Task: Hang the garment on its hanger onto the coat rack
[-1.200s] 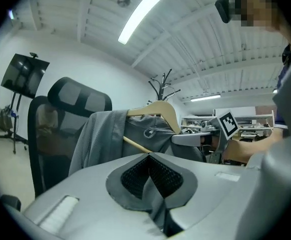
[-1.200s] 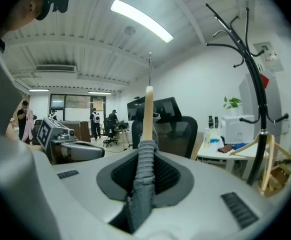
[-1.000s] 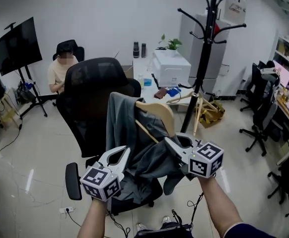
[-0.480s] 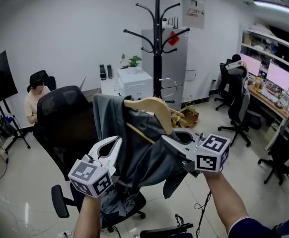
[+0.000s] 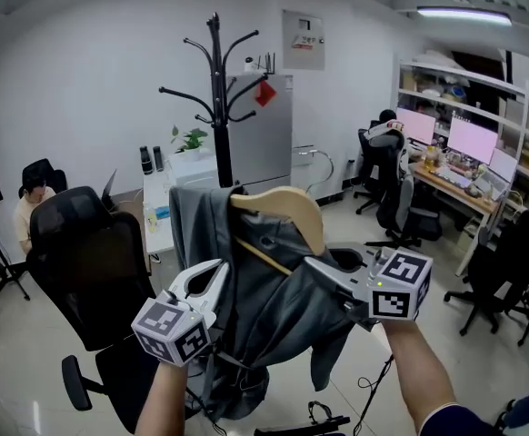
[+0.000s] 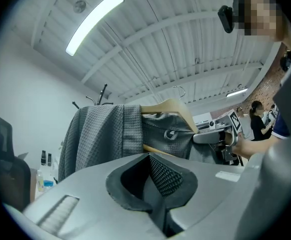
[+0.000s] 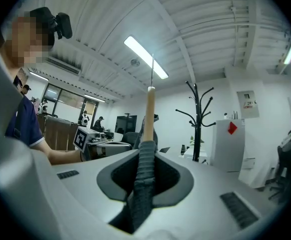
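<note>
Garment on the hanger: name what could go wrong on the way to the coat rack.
1. The garment sits bunched toward one side of the hanger, its other wooden shoulder bare; it may slide off.
2. The left gripper and right gripper grip through fabric, so the hanger could tip.
3. The office chair near the coat rack could snag trailing cloth.

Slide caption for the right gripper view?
Right tongs clamp grey waffle-knit garment on light wooden hanger; black coat rack ahead.

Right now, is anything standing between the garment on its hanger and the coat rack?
Nothing visible blocks it: the coat rack rises behind the garment with open air around its top. The black chair sits lower left, off that line.
</note>
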`<state>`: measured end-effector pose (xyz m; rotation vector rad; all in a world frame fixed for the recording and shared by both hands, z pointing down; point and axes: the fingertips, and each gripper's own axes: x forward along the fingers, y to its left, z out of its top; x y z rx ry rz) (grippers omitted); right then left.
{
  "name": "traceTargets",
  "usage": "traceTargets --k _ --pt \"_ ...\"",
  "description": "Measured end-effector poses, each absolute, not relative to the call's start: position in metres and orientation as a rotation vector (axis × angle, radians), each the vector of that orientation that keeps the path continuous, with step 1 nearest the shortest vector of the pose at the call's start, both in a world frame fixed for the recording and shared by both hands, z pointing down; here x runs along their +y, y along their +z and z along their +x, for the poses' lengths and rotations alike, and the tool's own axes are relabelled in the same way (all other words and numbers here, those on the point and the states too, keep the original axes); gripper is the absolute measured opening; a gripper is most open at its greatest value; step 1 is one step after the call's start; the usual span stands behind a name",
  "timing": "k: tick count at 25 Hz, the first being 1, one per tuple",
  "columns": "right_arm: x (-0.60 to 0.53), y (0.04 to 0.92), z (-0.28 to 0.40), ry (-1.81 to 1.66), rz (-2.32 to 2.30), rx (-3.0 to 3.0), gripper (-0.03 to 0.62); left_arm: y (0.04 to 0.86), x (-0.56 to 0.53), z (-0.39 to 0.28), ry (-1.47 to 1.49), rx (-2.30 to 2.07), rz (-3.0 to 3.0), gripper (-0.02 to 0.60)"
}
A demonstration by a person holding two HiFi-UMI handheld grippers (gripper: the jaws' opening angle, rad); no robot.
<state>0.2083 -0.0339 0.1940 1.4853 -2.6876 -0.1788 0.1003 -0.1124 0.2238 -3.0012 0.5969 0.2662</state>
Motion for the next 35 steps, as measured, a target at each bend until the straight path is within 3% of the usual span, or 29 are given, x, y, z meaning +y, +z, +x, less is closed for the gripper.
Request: traceTargets --k 13,35 --pt "0.033 0.191 0.323 -0.216 1.717 -2.514 0.066 0.235 -0.066 0.211 0.229 0.399 -3.036 -0.014" --pt "-0.038 0.183 0.368 -0.192 1.638 -2.559 0.066 0.230 -0.108 0.225 0.146 0.548 -3.001 -0.014"
